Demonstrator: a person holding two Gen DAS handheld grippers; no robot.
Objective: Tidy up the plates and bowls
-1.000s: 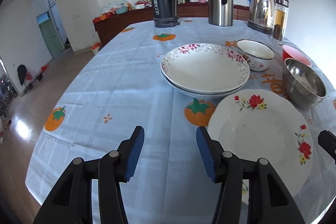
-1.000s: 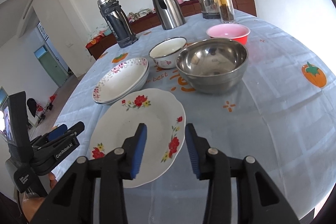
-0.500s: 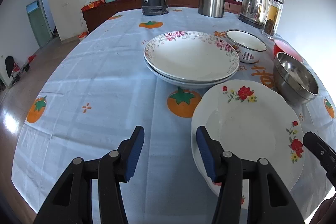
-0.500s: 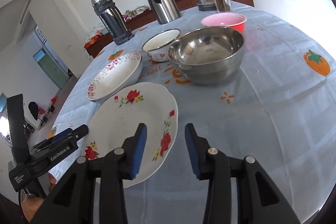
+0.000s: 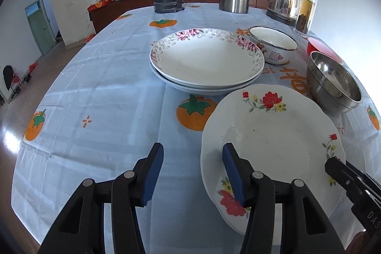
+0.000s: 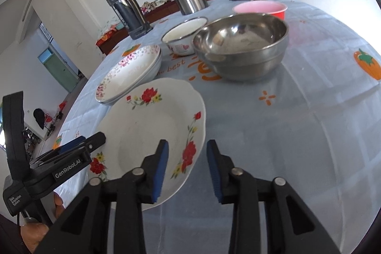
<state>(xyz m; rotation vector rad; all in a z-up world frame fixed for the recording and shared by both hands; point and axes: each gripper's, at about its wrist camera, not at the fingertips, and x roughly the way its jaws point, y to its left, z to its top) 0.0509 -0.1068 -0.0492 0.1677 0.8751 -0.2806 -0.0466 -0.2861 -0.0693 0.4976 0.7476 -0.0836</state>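
Blue-and-white checked cloth with orange fruit prints covers the worktop (image 5: 100, 92), and its left half is bare, which leaves wide room to move on that side. The left hand-held gripper (image 5: 192, 174) hangs low with its jaws spread and nothing between them; its right pad lies over the near left rim of the red-flowered plate (image 5: 273, 135), so the rim sits roughly in the gap, probably lined up for a pinch on that edge. Beyond it two pink-flowered deep plates (image 5: 207, 58) are nested, seemingly a stack begun, and the red-flowered plate's far rim comes close to them, whether touching cannot be told.

Further right, the enamel bowl (image 5: 273, 44) stands just behind the steel bowl (image 6: 240, 44), with the pink bowl (image 6: 260, 8) behind that; all three are separate and upright, so the bowls look unsorted. The right hand-held gripper (image 6: 187, 170) is likewise released and empty, its left pad over the plate's near right rim and its right pad over bare cloth. With a gripper at each side of one plate, the likely step is lifting it toward the stack. The plate's near edge lies close to the worktop's front edge. Flasks, a kettle and a glass jar crowd the far edge, so there is little room back there.
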